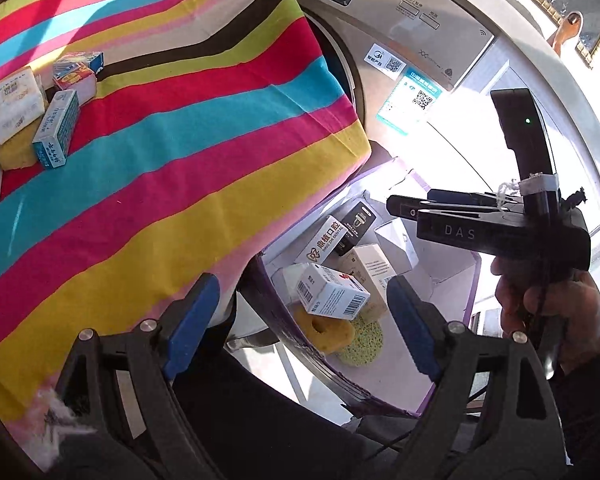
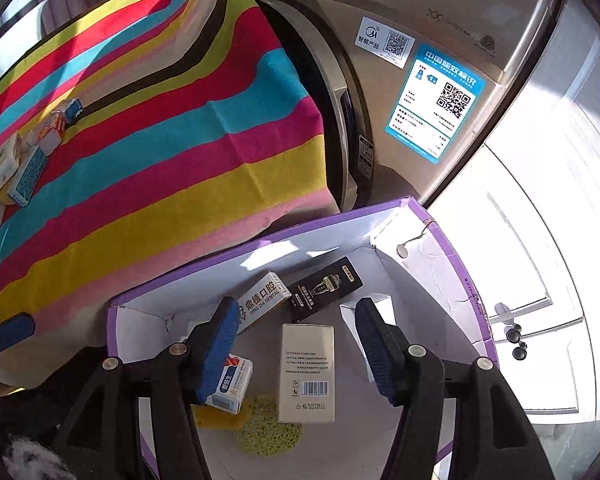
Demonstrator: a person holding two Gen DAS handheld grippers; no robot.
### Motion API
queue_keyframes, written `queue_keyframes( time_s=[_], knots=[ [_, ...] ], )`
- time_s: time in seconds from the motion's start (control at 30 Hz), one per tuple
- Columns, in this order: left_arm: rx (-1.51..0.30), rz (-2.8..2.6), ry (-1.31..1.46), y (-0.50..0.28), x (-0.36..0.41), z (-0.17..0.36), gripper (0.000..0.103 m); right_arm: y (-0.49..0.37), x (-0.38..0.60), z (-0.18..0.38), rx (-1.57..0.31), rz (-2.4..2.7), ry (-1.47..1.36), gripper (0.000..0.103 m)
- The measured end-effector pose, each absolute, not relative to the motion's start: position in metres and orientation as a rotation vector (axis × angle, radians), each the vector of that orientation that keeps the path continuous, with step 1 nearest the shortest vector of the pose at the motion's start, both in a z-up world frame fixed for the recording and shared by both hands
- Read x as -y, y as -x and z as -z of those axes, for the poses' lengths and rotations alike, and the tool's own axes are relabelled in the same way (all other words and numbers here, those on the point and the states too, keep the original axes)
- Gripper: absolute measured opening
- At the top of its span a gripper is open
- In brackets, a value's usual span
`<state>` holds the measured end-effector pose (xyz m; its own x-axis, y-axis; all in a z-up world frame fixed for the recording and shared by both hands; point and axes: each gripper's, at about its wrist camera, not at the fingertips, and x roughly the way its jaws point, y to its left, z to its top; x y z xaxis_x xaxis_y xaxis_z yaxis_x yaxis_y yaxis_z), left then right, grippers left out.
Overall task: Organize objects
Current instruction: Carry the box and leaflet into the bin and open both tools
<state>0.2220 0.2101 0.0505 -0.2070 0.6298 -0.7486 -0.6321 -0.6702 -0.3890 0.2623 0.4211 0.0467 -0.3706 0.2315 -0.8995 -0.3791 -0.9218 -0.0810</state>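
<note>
My right gripper (image 2: pixel 296 350): its blue-padded jaws stand apart over the purple box, nothing pressed between them; a cream carton shows in the gap below.
My left gripper (image 1: pixel 300 320): jaws wide, holding nothing, poised at the edge of the striped cloth with the box below and ahead.
My right hand (image 1: pixel 552 312): seen from the left camera, wrapped round the black handle of the right tool above the box.
Purple box (image 2: pixel 452 248): open, white inside, on the floor just beside the table's hanging cloth.
Cream carton (image 2: pixel 307 372): flat in the box, barcode end toward me, its near end on a green sponge (image 2: pixel 268 436).
Red-and-white carton (image 2: pixel 230 384): tilted at the left of the box, resting on a yellow sponge (image 2: pixel 216 420).
Dental carton (image 2: pixel 262 300): leaning near the box's far-left wall, beside a black carton (image 2: pixel 326 288).
White carton (image 2: pixel 376 308): at the right of the box, partly behind my right finger.
Striped cloth (image 1: pixel 172 168): covers the table to the left of the box.
Table group (image 1: pixel 40 116): several small cartons and packets clustered at the cloth's far-left side, a blue-and-white carton (image 1: pixel 56 132) leaning on a yellow sponge.
Washing machine (image 2: pixel 440 60): behind the box and table, stickers on its front.
</note>
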Motion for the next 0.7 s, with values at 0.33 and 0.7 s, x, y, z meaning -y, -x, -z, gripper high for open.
queue_keyframes(
  time_s=[0.33, 0.7],
  knots=[
    [-0.047, -2.248, 1.240, -0.196, -0.134, -0.045, 0.088, -0.224, -0.354, -0.071, -0.079, -2.573, 1.430, 0.069],
    [-0.093, -2.818, 0.579, -0.226, -0.035, -0.110, 0.103, -0.218, -0.291, -0.127, -0.080, -2.881, 0.820, 0.099]
  ],
)
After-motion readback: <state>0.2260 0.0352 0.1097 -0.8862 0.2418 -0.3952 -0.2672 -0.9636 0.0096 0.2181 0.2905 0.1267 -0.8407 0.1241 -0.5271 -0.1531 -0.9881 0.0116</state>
